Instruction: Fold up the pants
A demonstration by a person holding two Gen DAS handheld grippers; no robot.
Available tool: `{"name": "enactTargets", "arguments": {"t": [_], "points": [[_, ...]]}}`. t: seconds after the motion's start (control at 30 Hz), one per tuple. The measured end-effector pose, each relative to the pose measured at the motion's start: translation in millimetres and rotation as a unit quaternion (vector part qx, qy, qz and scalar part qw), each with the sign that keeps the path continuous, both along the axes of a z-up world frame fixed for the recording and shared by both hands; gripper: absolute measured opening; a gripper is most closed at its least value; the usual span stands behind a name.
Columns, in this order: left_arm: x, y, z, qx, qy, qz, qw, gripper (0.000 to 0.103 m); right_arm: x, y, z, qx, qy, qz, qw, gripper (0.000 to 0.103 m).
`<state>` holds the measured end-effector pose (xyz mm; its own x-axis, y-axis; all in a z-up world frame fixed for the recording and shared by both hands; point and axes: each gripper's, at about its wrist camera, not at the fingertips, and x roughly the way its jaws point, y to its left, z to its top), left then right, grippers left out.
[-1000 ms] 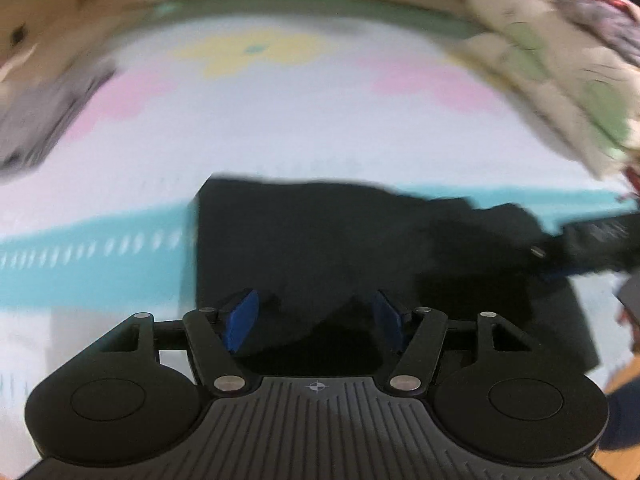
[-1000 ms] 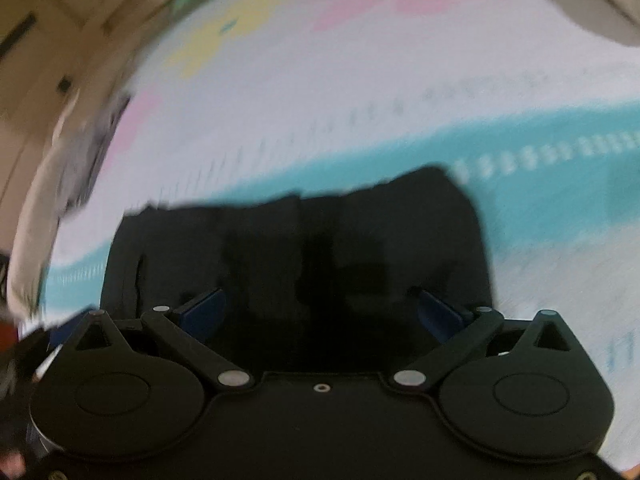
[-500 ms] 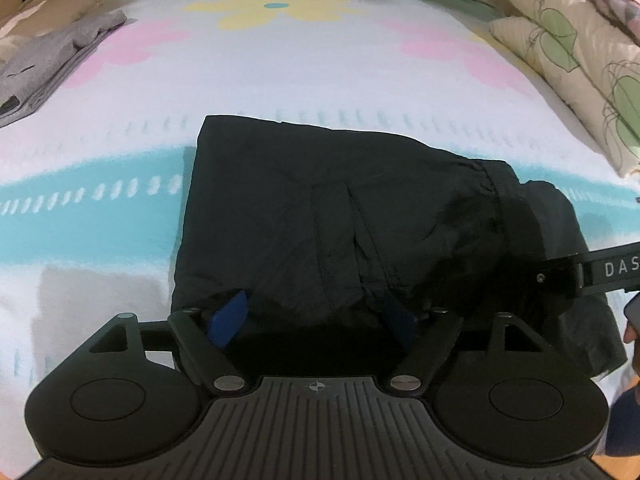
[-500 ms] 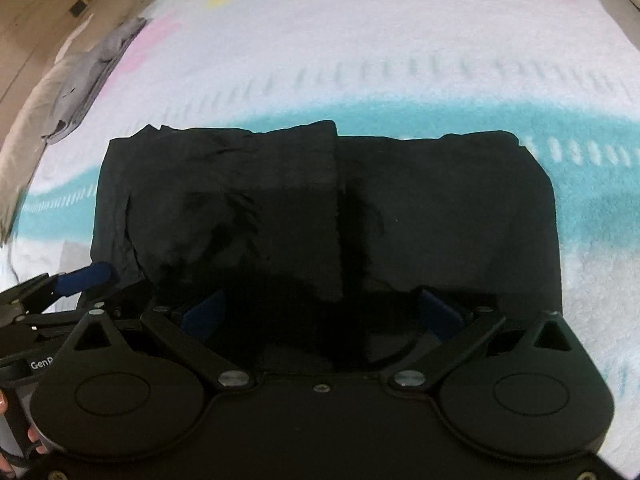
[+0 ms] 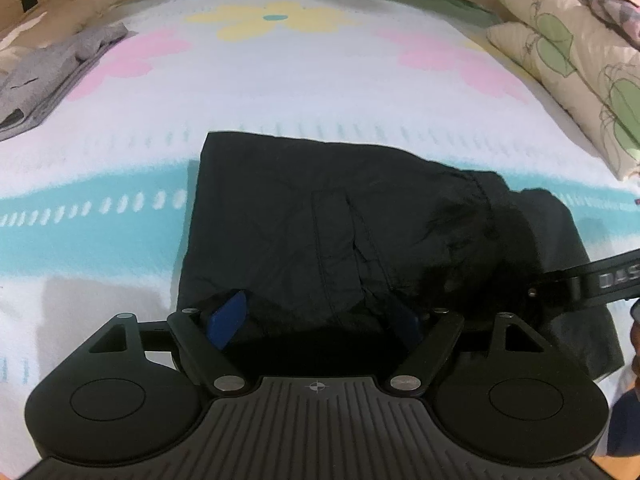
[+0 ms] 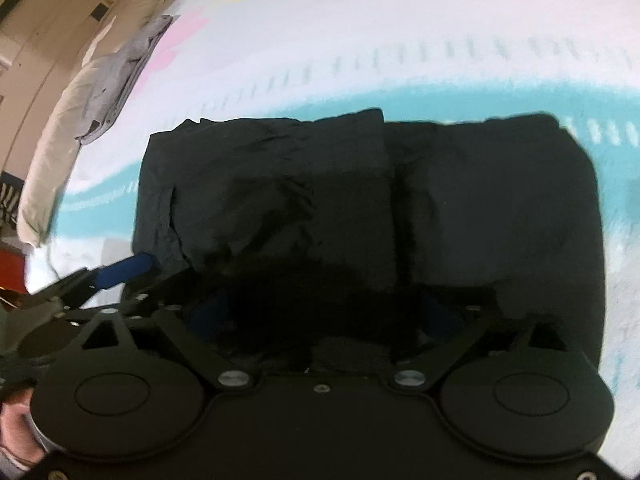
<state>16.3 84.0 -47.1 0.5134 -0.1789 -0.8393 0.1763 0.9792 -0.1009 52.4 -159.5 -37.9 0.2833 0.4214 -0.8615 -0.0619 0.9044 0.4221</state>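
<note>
Black pants lie folded into a flat block on the flowered bed cover. My left gripper stands open at their near left edge, with the cloth's edge between its blue pads. The right wrist view shows the pants with a fold line down the middle. My right gripper hangs low over their near edge; its jaws are closing, with black cloth between them, and the pads are not pressed together. One right finger reaches in from the right. A left blue pad shows at the pants' left end.
A grey garment lies at the bed's far left, also in the right wrist view. Leaf-print pillows are stacked at the far right. A pale pillow lines the left edge. A person's hand holds the left tool.
Both views went from blurred to steady. The left jaws spread wider on the pants' near edge. The right gripper sank a little toward the cloth and its jaws have narrowed slightly.
</note>
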Motion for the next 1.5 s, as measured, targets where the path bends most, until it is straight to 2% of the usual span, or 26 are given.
{"name": "enactTargets", "arguments": {"t": [0.07, 0.13, 0.23, 0.37, 0.53, 0.63, 0.7, 0.8, 0.9, 0.93, 1.0, 1.03, 1.07, 1.13, 1.2, 1.3, 1.4, 1.5], "points": [[0.7, 3.9, 3.2, -0.006, -0.006, 0.007, 0.9999, 0.076, 0.4, -1.8, 2.3, -0.011, -0.009, -0.003, 1.0, 0.058], [2.1, 8.4, 5.0, -0.013, -0.005, 0.016, 0.9998, 0.076, 2.1, -10.1, 2.0, 0.005, -0.007, -0.018, 1.0, 0.046], [3.0, 14.9, 8.4, -0.02, -0.007, 0.031, 0.9993, 0.076, 2.8, -17.8, -1.3, 0.036, -0.001, -0.042, 0.998, 0.038], [0.6, 22.2, 22.2, -0.029, -0.033, 0.047, 0.9979, 0.076, -7.1, -10.0, 20.0, 0.013, -0.048, -0.022, 0.999, 0.021], [-0.4, 22.3, 38.2, -0.038, -0.066, 0.047, 0.9959, 0.076, -29.9, -15.8, 65.3, 0.019, -0.106, -0.022, 0.994, 0.019], [2.4, 13.3, 38.6, -0.042, -0.066, 0.036, 0.9963, 0.076, -43.4, -34.5, 81.1, 0.001, -0.119, -0.042, 0.992, 0.019], [4.1, 3.2, 35.3, -0.038, -0.059, 0.023, 0.9973, 0.076, -47.5, -51.3, 81.1, -0.025, -0.109, -0.067, 0.991, 0.019], [8.4, -14.8, 23.6, -0.02, -0.036, -0.003, 0.9992, 0.076, -44.7, -77.0, 61.3, -0.048, -0.053, -0.09, 0.993, 0.022], [13.4, -32.7, 6.2, 0.026, -0.001, -0.023, 0.9994, 0.076, -37.6, -94.3, 27.1, -0.037, 0.015, -0.12, 0.992, 0.04], [14.4, -36.4, -0.4, 0.037, 0.01, -0.026, 0.9989, 0.076, -35.9, -99.3, 18.5, -0.042, 0.031, -0.131, 0.99, 0.05], [14.8, -39.0, -9.3, 0.042, 0.02, -0.029, 0.9985, 0.077, -35.1, -101.1, 16.3, -0.044, 0.025, -0.153, 0.987, 0.054], [15.1, -39.7, -11.1, 0.04, 0.019, -0.029, 0.9986, 0.078, -34.9, -99.6, 20.2, -0.048, 0.012, -0.154, 0.987, 0.062], [15.7, -40.2, -12.0, 0.04, 0.019, -0.029, 0.9986, 0.08, -35.2, -96.2, 25.8, -0.056, -0.008, -0.155, 0.986, 0.079], [14.7, -39.0, -13.9, 0.04, 0.017, -0.028, 0.9987, 0.083, -36.5, -82.8, 36.8, -0.071, -0.053, -0.15, 0.985, 0.095], [13.1, -38.0, -15.3, 0.034, 0.015, -0.023, 0.999, 0.085, -36.7, -69.4, 44.3, -0.089, -0.095, -0.135, 0.982, 0.096], [12.5, -34.6, -17.7, 0.022, 0.017, -0.013, 0.9995, 0.091, -27.6, -49.1, 38.5, -0.138, -0.112, -0.109, 0.978, 0.1], [12.4, -30.4, -20.2, 0.013, 0.016, -0.007, 0.9998, 0.094, -18.6, -36.2, 15.9, -0.173, -0.084, -0.088, 0.977, 0.099], [11.7, -27.8, -23.2, 0.008, 0.013, 0.0, 0.9999, 0.097, -16.3, -37.7, -4.4, -0.173, -0.04, -0.082, 0.981, 0.1]]}}
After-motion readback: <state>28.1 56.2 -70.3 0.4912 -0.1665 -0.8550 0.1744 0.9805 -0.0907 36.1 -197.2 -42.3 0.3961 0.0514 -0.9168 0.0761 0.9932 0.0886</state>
